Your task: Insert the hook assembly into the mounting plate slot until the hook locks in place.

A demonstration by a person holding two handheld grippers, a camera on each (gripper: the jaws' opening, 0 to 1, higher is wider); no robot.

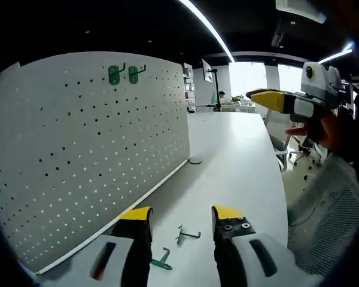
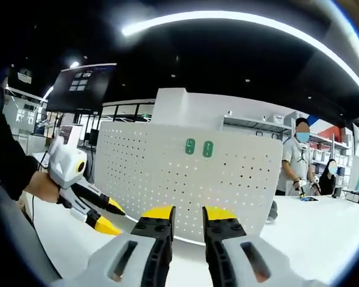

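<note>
A white pegboard (image 1: 96, 143) stands upright along the left of a white table (image 1: 239, 161), two green hooks (image 1: 125, 73) already hanging side by side near its top edge. In the left gripper view, two more loose green hooks lie on the tabletop near the board's foot: one hook (image 1: 188, 234) rests just ahead of and between the left gripper's (image 1: 182, 216) yellow-tipped jaws, its long axis running roughly across the gap, while a second hook (image 1: 163, 260) lies nearer still, close beside the left jaw. The left gripper stands open at a moderate width and holds nothing.

The right gripper (image 1: 264, 98) appears in that view raised at the far right, held in a person's hand (image 1: 326, 128), well apart from the loose hooks; its jaws there look nearly closed. The left gripper is by far the nearer tool, and the likely next move is a short drop onto the hook between its jaws.

The right gripper view faces the pegboard (image 2: 185, 179) square on, showing the mounted hooks (image 2: 199, 147) as two green tabs, and the right gripper (image 2: 188, 213) with a narrow gap and nothing in it. The left gripper (image 2: 107, 216) shows low at the left. Two bystanders stand at the far right.
</note>
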